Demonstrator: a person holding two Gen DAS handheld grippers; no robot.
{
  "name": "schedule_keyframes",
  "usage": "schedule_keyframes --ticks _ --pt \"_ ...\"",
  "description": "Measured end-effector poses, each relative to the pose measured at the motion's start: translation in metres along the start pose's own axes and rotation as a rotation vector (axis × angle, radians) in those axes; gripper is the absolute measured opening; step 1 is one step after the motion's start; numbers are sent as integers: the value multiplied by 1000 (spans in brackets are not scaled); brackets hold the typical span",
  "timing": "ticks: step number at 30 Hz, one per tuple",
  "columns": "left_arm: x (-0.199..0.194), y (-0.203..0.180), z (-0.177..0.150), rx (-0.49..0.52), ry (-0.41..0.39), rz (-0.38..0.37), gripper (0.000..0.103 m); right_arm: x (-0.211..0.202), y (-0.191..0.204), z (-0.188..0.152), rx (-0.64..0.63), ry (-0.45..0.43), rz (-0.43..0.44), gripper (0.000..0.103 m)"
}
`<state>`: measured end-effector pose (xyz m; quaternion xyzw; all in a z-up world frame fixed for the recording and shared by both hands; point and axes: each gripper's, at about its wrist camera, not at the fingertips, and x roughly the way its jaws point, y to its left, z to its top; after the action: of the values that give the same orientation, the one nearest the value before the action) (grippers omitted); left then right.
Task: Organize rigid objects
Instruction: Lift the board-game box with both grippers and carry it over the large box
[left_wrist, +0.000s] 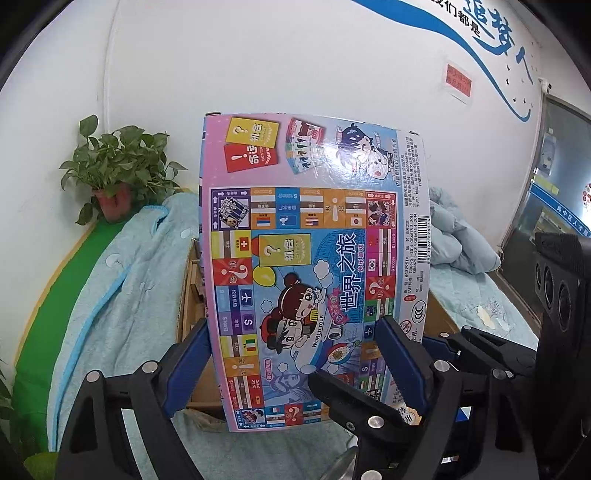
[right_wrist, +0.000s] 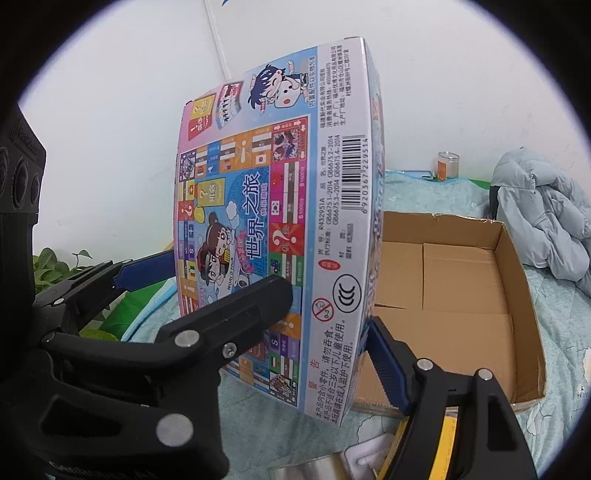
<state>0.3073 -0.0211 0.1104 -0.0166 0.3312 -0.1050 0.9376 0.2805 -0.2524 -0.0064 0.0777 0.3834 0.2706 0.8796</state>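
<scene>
I see the board game box (right_wrist: 280, 221) upright over the bedspread (right_wrist: 554, 332), the open cardboard box (right_wrist: 524, 295) behind and to its right, a bundled jacket (right_wrist: 546, 214) beyond that, a jar (right_wrist: 448, 166) by the wall, a potted plant (left_wrist: 118, 166) far left.

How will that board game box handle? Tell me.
The board game box looks like stiff cardboard, probably light and rigid. Its glossy print may slip in the right gripper, which pinches it near its lower end, so it could swing.
</scene>
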Motion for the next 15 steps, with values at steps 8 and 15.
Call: schedule_keyframes --ticks 8,15 --pt "49 12 5 -25 56 1 83 19 -11 5 11 67 10 73" --pt "118 27 -9 -64 190 3 76 65 -36 -10 93 220 44 73"
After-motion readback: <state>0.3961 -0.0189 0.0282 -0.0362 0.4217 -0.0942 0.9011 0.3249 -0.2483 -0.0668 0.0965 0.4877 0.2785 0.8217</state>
